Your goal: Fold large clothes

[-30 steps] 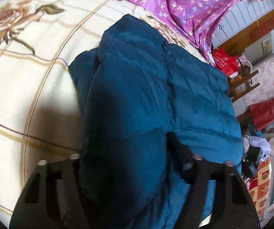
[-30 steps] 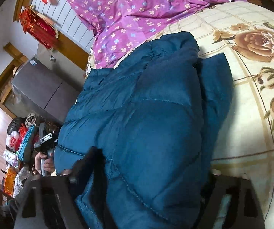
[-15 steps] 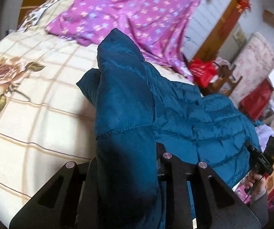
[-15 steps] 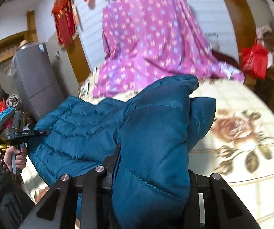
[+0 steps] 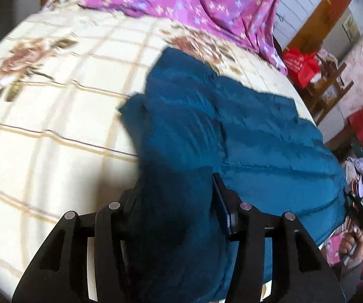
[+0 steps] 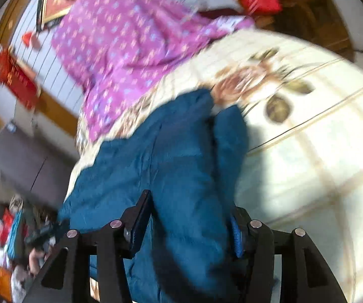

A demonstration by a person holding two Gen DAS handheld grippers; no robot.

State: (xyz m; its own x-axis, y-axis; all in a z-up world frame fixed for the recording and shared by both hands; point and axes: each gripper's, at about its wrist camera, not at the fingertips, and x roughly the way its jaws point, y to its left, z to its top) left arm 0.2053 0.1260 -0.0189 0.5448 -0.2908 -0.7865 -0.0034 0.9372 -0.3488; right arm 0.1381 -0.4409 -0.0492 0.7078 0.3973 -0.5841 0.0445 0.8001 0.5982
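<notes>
A teal quilted down jacket point(image 5: 244, 136) lies on the cream floral bed sheet point(image 5: 55, 106), folded over itself. My left gripper point(image 5: 174, 189) is shut on a thick fold of the jacket's near edge. In the right wrist view the same jacket point(image 6: 156, 166) runs away from my right gripper point(image 6: 189, 212), which is shut on a bunched fold of it. The fabric fills the gap between both pairs of fingers. Both views are blurred by motion.
A purple flowered quilt point(image 5: 206, 2) lies bunched at the head of the bed and shows in the right wrist view point(image 6: 120, 48). Beside the bed stand red bags point(image 5: 300, 63), a wooden chair point(image 5: 330, 85) and a grey cabinet point(image 6: 19, 161).
Both grippers have carried the held jacket folds down and across from a raised position. The jacket now lies lower and flatter on the bed. Both stay shut on it.
</notes>
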